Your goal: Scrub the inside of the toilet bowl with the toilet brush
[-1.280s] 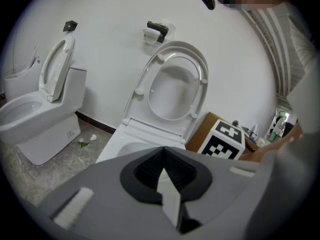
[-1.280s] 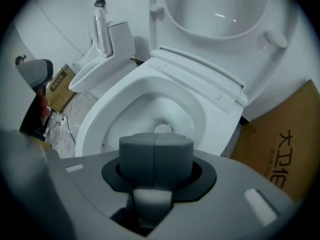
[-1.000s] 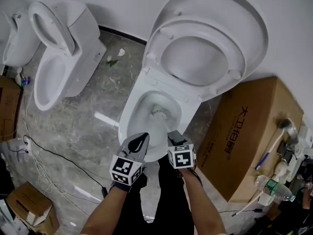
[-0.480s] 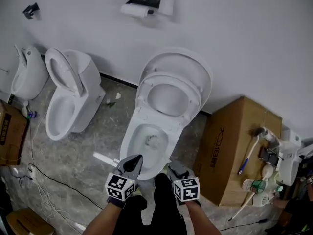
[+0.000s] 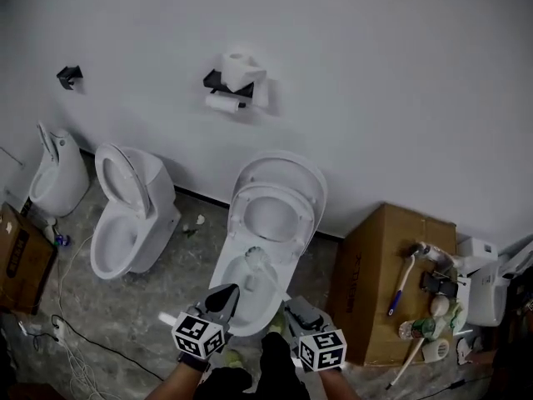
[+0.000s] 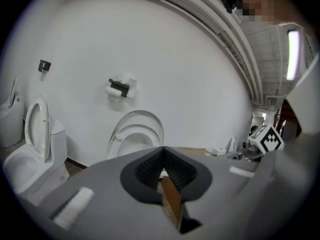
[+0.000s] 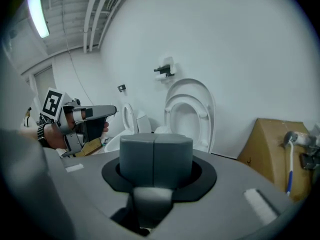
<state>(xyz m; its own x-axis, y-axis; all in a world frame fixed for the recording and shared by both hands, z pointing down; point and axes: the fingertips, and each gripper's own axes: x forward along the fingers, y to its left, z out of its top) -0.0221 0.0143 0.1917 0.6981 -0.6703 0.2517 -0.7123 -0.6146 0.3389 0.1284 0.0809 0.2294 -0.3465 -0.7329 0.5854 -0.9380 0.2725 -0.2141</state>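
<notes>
Toilet bowl [image 5: 220, 278] lies open, seat [image 5: 271, 216] raised.

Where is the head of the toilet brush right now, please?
In the head view's lower centre, the brush head sits inside the toilet bowl, below the raised seat and left of the cardboard box.

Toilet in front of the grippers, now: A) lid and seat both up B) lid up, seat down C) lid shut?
A: the lid and the seat both stand raised, one against the other, and the bowl lies open below them.
</notes>
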